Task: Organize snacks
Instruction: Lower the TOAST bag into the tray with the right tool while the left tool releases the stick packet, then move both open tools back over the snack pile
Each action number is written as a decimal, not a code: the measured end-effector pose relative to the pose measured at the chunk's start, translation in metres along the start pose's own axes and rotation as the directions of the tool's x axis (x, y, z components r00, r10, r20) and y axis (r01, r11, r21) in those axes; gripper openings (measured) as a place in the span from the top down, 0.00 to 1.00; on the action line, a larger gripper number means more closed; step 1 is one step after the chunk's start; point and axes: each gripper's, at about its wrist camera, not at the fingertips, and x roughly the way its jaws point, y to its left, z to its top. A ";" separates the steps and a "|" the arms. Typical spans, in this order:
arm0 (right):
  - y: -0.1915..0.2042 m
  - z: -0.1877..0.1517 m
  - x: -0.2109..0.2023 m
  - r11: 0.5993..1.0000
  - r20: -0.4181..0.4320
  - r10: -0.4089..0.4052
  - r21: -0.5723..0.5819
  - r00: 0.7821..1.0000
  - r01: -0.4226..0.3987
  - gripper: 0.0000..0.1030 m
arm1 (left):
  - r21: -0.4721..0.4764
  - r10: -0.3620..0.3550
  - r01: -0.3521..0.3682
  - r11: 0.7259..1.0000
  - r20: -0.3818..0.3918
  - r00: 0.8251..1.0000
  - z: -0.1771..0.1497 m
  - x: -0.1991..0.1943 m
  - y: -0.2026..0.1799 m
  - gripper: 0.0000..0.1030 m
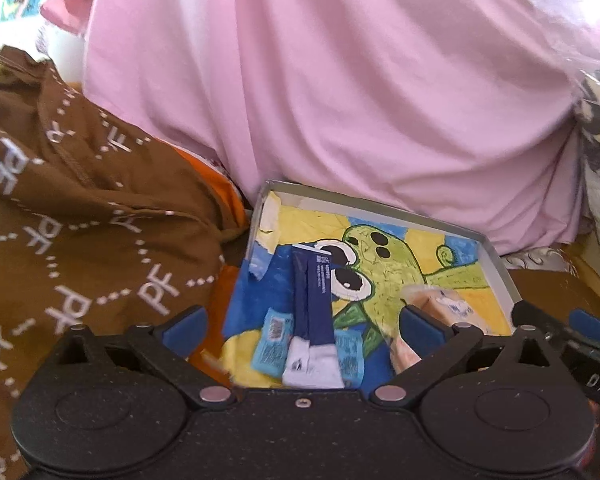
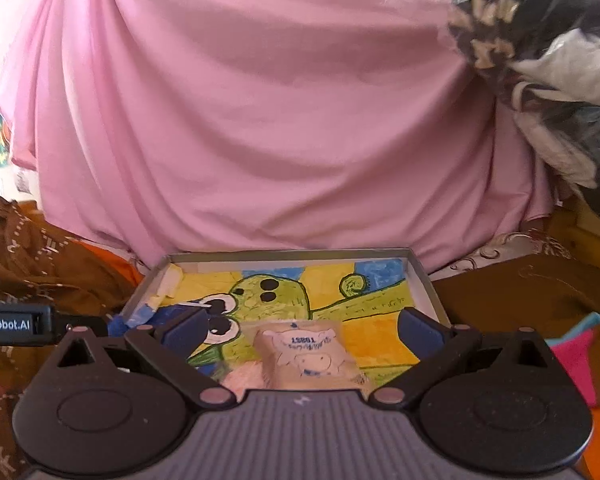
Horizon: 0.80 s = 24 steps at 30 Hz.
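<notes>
While both grippers hover with fingers spread wide and empty, the left gripper [image 1: 302, 328] faces a dark blue snack stick [image 1: 312, 300] in the tray [image 1: 496, 264], the right gripper [image 2: 300, 330] a toast packet [image 2: 306, 354].

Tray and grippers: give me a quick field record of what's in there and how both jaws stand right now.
container: shallow tray lined with a frog drawing
dark blue stick pack: lying in tray, left part
light blue sachets: beside the stick pack, one each side
toast packet: in tray, right part
left gripper: open, over the stick pack, holding nothing
right gripper: open, astride the toast packet, not clamped
backdrop: pink cloth
</notes>
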 end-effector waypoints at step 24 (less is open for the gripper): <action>0.041 -0.068 -0.130 0.988 0.063 0.087 -0.136 0.994 -0.078 0.00 | 0.098 -0.016 0.015 0.995 0.014 1.000 -0.081 -0.106 0.032 0.01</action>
